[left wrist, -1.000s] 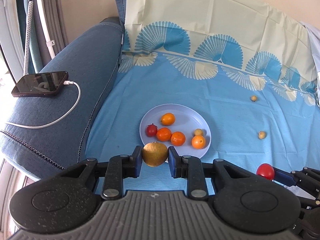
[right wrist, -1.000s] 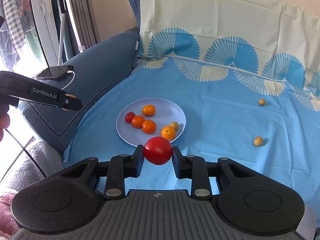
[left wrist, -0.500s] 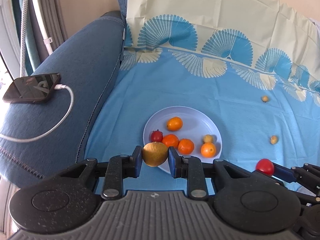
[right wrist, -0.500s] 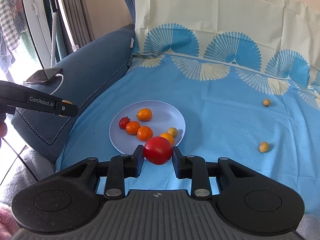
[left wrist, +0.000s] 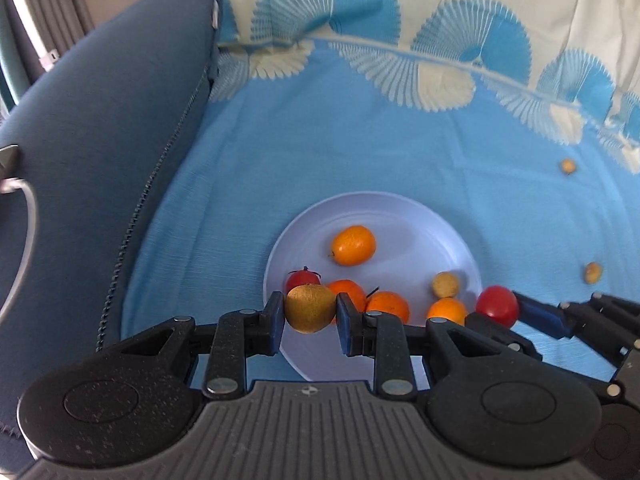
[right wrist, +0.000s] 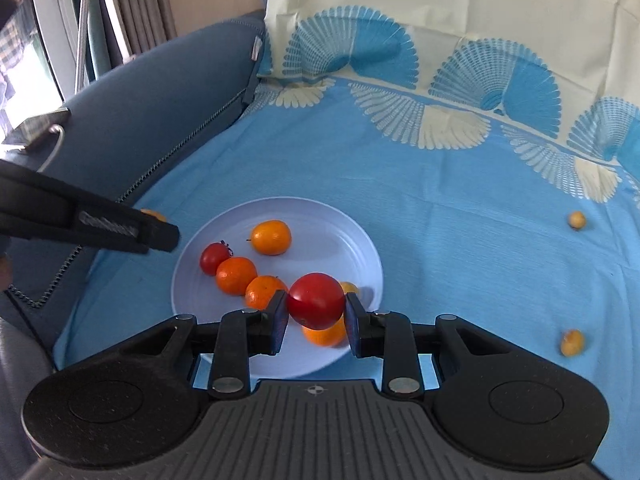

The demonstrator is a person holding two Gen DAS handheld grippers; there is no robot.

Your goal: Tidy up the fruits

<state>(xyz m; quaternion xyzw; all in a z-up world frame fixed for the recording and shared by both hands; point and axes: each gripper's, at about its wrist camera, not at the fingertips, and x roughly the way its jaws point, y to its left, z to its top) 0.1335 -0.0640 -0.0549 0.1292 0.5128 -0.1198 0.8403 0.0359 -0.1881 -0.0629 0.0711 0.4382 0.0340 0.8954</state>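
My left gripper [left wrist: 311, 309] is shut on a brown kiwi [left wrist: 311, 307], held over the near left rim of a pale blue plate [left wrist: 404, 210]. My right gripper [right wrist: 316, 307] is shut on a red tomato [right wrist: 316, 305] above the plate's [right wrist: 320, 212] near right part; it also shows in the left wrist view [left wrist: 497, 306]. On the plate lie several oranges [right wrist: 271, 237], a small red tomato [right wrist: 215, 258] and a small yellow fruit [left wrist: 445, 284]. Two small yellow fruits [right wrist: 576, 220] [right wrist: 572, 342] lie on the blue cloth to the right.
The plate rests on a blue patterned sheet [right wrist: 440, 200] over a sofa seat. A dark blue armrest [left wrist: 100, 128] rises on the left, with a phone [right wrist: 38, 128] and white cable on it. The sheet-covered backrest [right wrist: 440, 12] stands behind.
Both grippers have moved forward and lower toward the plate, still holding their fruits. The plate now looks larger and sits right under the fingertips.
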